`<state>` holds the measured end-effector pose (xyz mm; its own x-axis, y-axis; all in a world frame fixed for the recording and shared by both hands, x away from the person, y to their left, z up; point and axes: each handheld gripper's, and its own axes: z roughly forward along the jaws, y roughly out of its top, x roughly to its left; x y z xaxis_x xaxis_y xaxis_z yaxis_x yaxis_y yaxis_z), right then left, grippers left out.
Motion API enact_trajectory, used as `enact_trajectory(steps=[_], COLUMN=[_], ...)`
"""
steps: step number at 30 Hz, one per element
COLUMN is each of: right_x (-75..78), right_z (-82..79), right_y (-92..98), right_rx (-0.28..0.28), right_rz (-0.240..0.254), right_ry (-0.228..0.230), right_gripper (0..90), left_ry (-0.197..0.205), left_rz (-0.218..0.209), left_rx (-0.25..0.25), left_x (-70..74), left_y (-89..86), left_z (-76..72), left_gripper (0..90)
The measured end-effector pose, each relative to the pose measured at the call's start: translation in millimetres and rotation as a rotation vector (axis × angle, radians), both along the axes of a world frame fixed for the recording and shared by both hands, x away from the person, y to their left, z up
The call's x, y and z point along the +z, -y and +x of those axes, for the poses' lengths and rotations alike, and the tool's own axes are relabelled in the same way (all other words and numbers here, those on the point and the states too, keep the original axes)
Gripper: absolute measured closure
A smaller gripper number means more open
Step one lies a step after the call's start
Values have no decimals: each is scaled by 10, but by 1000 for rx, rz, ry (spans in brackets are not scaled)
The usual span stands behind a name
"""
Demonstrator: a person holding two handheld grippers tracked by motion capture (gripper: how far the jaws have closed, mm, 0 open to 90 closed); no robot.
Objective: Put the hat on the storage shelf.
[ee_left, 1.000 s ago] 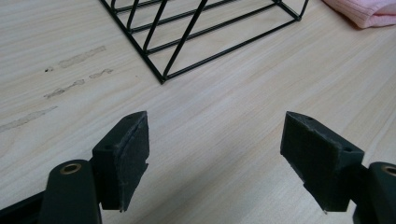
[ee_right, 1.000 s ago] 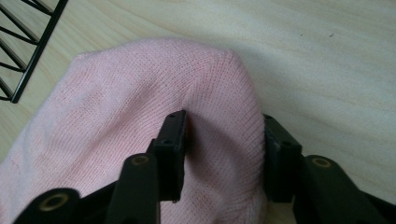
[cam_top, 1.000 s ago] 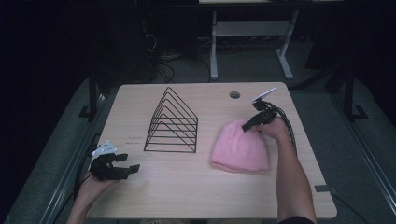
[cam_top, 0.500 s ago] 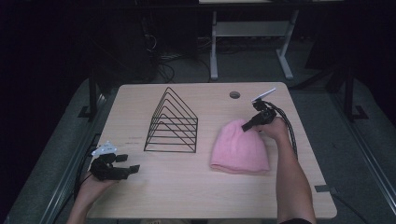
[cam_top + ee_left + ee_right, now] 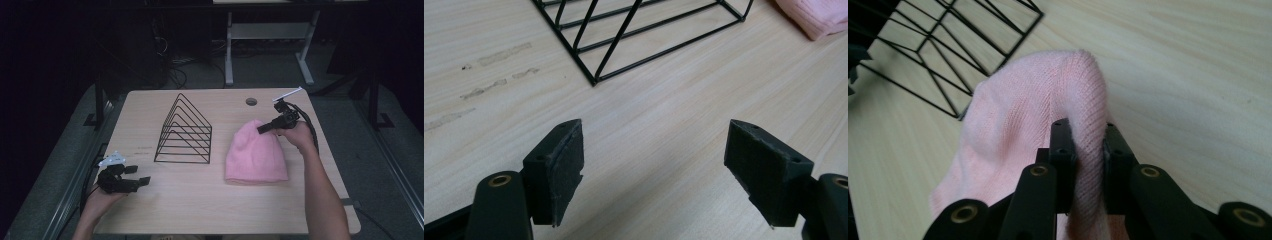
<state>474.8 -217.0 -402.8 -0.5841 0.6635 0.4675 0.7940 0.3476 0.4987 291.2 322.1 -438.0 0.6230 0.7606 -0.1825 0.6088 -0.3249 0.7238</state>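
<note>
Nothing has visibly moved since the earlier frames: both hands, the hat and the rack sit where they were a second ago.

The right claw (image 5: 1087, 150) is closed on a fold of the pink knit hat (image 5: 256, 152), its two jaws pinching the fabric near the rounded crown end; in the right gripper view the knit bulges up between and above the jaws. From the high view this claw (image 5: 265, 128) meets the hat at its far right edge, with the person's right hand (image 5: 295, 131) wrapped around the gripper body. The hat lies flat on the wooden surface (image 5: 210, 200), right of centre, its straight brim edge toward the person.

The left claw (image 5: 654, 170) is spread wide and holds nothing; bare wood lies between its jaws. In the high view it (image 5: 135, 175) rests at the near left edge of the surface, in the left hand (image 5: 97, 202), well apart from the hat.

A black wire rack (image 5: 185, 130) of nested triangles stands between the two grippers, just left of the hat and not touching it.

The left gripper view cuts off most of the rack (image 5: 634, 35) and shows just a corner of the hat (image 5: 819, 17). The right jaws hide the fabric they clamp, so how much of it is caught cannot be made out. The room behind the surface is too dark to read.
</note>
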Motion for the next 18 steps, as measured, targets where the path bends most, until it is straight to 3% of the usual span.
enact_trajectory(steps=[7, 10, 13, 14, 18], right_x=[422, 569, 667, 770, 887], right_z=[-171, -225, -260, -288, -308], right_y=[20, 24, 18, -1, -28], right_rx=[42, 55, 55, 62, 66], right_rz=[60, 72, 65, 62, 48], right_ry=[108, 141, 161, 187, 205], right_gripper=[799, 799, 799, 799, 799], left_ry=[15, 28, 35, 37, 49], left_rz=[-3, 19, 26, 33, 44], left_rx=[-12, -29, -42, -55, -76], left_x=[85, 168, 217, 272, 365], left_y=[-4, -19, -21, -27, -32], left_z=[-27, -23, -20, -6, 16], left_gripper=[240, 241, 241, 241, 241])
